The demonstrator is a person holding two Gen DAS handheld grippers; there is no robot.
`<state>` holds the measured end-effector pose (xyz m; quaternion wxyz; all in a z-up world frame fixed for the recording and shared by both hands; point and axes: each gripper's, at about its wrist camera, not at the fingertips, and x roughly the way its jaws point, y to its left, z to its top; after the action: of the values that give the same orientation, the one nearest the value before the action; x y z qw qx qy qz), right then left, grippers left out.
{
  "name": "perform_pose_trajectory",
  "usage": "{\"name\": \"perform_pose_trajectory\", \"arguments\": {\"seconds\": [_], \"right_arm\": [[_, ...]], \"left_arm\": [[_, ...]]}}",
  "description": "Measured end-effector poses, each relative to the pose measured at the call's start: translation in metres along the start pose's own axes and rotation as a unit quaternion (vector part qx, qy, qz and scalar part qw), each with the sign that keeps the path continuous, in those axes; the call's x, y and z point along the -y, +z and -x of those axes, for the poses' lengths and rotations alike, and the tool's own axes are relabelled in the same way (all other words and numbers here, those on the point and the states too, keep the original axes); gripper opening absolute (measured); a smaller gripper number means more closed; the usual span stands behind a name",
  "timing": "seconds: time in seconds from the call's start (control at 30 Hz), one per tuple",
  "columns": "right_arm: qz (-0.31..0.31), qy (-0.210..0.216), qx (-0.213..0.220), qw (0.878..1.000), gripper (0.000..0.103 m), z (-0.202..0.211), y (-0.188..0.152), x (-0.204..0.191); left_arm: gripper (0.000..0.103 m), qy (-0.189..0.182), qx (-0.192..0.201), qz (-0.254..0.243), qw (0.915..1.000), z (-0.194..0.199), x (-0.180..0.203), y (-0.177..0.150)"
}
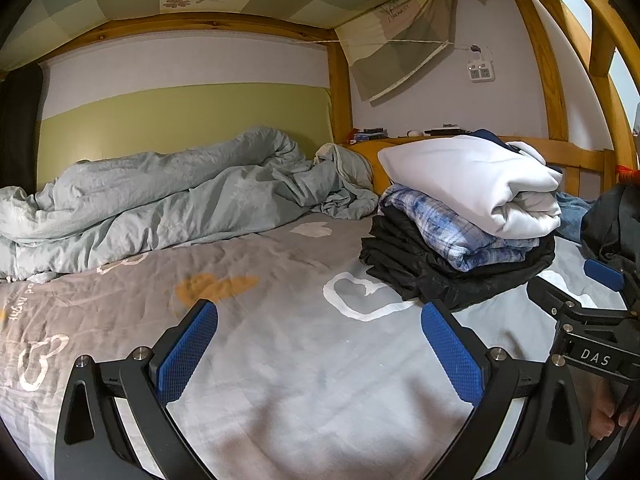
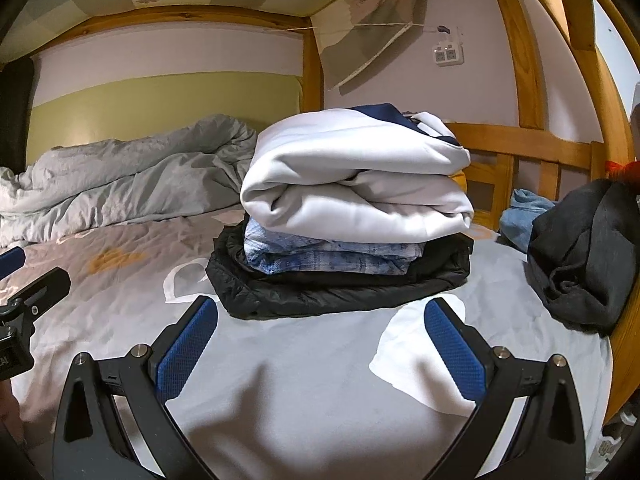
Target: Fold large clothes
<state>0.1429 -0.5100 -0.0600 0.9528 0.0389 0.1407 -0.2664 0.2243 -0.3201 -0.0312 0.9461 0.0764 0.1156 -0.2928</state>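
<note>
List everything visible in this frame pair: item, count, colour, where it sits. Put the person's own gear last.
white top: 1, white with navy trim, folded, top of the stack
plaid shirt: 1, blue and white, folded, middle of the stack
black jacket: 1, black, folded, bottom of the stack
dark garment: 1, charcoal, unfolded heap right of the stack
denim piece: 1, light blue, crumpled behind the heap
duvet: 1, pale grey-green, bunched along the wall
bed sheet: 1, grey with white and orange prints
wall socket: 1, white, on the wall
left gripper: jaws open, blue pads, empty
right gripper: jaws open, blue pads, empty
</note>
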Motion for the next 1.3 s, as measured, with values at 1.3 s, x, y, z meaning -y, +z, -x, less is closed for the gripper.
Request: {"name": "perform_pose_trajectory", "arguments": {"seconds": [1.3], "right_arm": [[0.013, 0.001, 0.006, 1.000, 0.102, 0.0014, 0.0012, -0.0027]], "left_arm": [[0.103, 0.013, 0.016, -0.010, 0.9997, 0.0079, 0.0039, -0.0006]]}}
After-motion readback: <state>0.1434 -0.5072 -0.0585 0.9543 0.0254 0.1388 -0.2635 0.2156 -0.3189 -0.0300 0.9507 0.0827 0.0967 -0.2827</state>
